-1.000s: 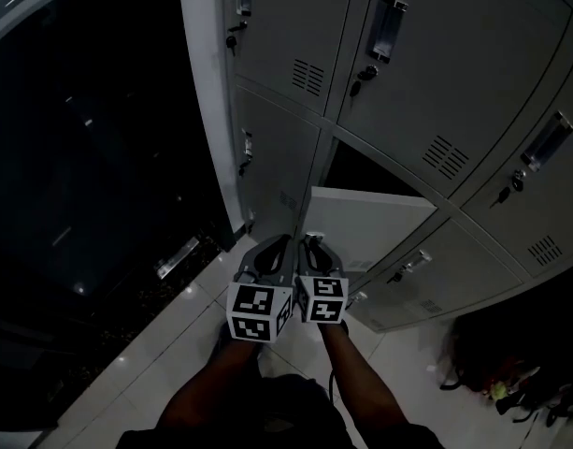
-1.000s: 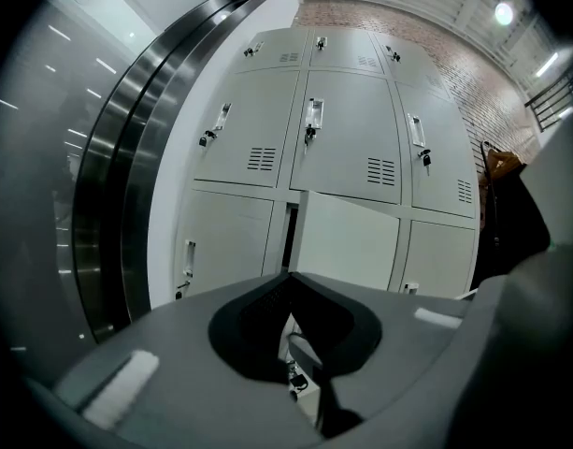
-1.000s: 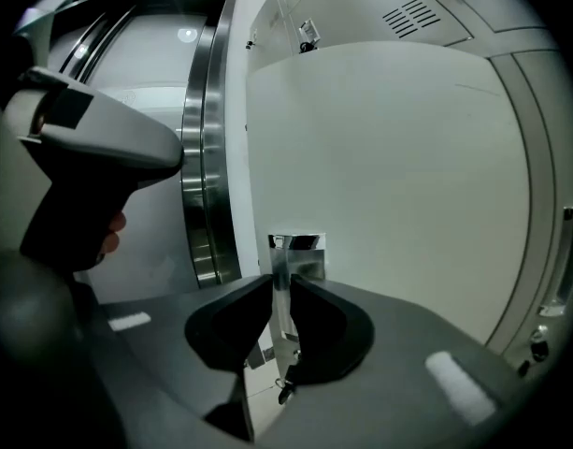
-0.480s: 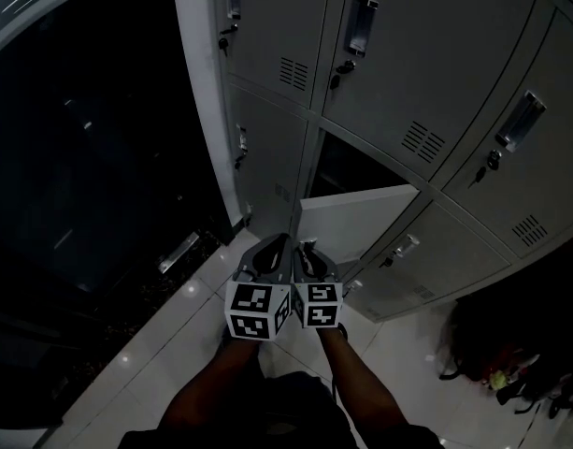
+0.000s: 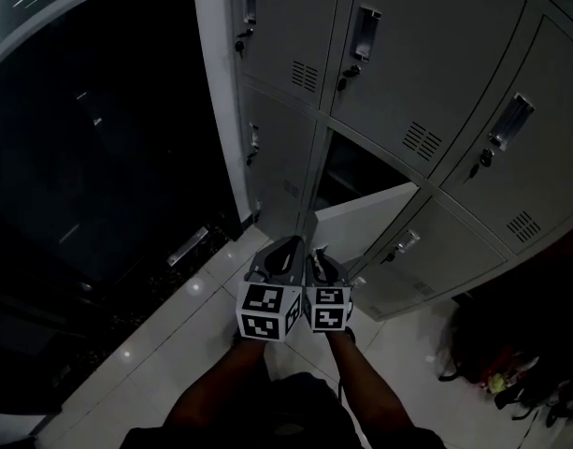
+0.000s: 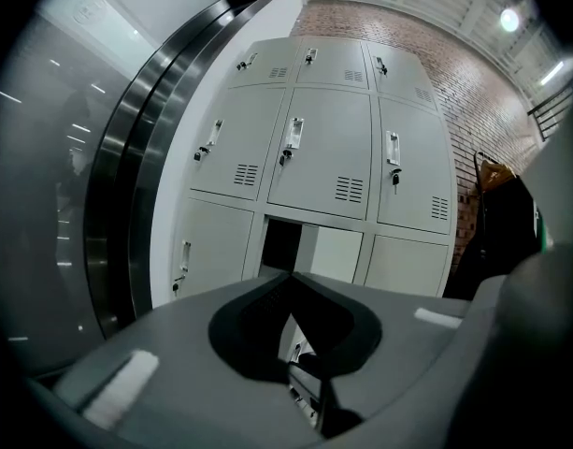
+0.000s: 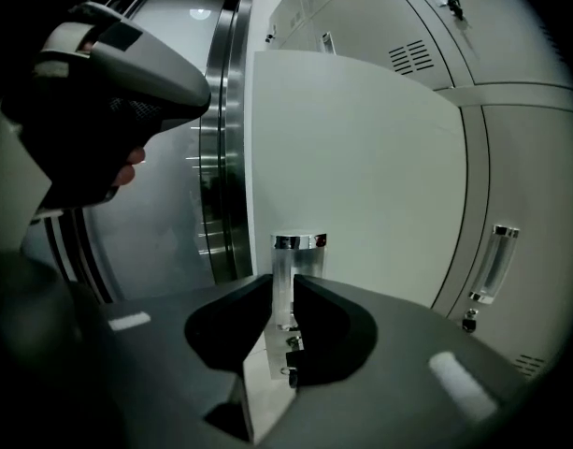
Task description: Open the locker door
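**Head view.** A bank of grey lockers (image 5: pixel 426 73) stands on a pale tiled floor (image 5: pixel 174 344), with a dark glass wall (image 5: pixel 99 157) to its left. In the middle column, lowest row in view, the locker door (image 5: pixel 365 218) stands ajar. It is hinged on its right side, and its free edge is swung out toward the person, exposing the dark compartment (image 5: pixel 356 168). The left gripper (image 5: pixel 286 249) and right gripper (image 5: pixel 316 256) are held side by side, almost touching, at the door's free edge. Their marker cubes face the camera above the person's forearms (image 5: pixel 361 391).

**Right gripper view.** The jaws of the right gripper (image 7: pixel 284 288) are closed on the chrome handle (image 7: pixel 296 249) of the locker door (image 7: pixel 361 157), one pad on either side of the upright bar. The handle's round cap stands clear above the jaw tips. The door panel fills the centre of the view. The left gripper (image 7: pixel 118 64) appears at upper left, and a neighbouring locker's handle (image 7: pixel 496 262) at right.

**Left gripper view.** The jaws of the left gripper (image 6: pixel 291 277) are pressed together with nothing between them. Beyond their tips are the locker bank (image 6: pixel 323 157), the open compartment (image 6: pixel 281 246) with the locker door (image 6: pixel 335 253) just to its right, and a brick wall (image 6: pixel 459 64) behind.
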Motion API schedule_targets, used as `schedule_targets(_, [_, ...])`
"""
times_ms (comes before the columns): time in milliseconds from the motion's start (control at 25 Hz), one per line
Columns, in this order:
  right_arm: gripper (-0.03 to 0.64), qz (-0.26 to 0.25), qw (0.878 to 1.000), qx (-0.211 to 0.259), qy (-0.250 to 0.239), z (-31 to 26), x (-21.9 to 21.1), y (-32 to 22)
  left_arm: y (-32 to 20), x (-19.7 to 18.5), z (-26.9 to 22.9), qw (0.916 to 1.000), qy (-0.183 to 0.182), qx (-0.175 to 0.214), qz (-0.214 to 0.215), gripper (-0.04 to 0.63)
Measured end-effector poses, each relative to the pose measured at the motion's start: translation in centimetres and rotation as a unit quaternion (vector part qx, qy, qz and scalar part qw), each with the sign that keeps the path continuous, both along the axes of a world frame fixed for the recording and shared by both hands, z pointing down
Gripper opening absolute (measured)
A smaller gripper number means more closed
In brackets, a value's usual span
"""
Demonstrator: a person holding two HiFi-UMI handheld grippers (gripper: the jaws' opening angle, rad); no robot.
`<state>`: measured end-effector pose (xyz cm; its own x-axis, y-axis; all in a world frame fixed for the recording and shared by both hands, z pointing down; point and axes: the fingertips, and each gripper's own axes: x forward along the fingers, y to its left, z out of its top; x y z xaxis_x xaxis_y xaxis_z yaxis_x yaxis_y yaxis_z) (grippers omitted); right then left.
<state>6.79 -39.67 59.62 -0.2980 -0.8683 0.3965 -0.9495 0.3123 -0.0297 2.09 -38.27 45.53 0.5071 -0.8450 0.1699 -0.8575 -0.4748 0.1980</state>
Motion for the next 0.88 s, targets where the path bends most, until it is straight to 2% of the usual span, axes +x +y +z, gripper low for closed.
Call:
schedule_targets(360, [0.017, 0.022, 0.999, -0.016, 0.045, 0.9, 1.7, 2.3, 2.1, -0.2, 0.1, 1.0000, 0.004, -0.005, -0.003, 0.005])
schedule_targets(560, [0.017, 0.026, 0.999, -0.010, 0.034, 0.4, 2.9, 3.6, 2.8, 0.8, -0.1, 1.0000, 0.006, -0.003, 0.001, 0.005])
schedule_targets(880, [0.015, 0.034, 0.999, 0.040, 0.012, -3.5, 4.2, 5.7, 4.1, 2.7, -0.9, 0.9999, 0.002, 0.003, 0.012, 0.005])
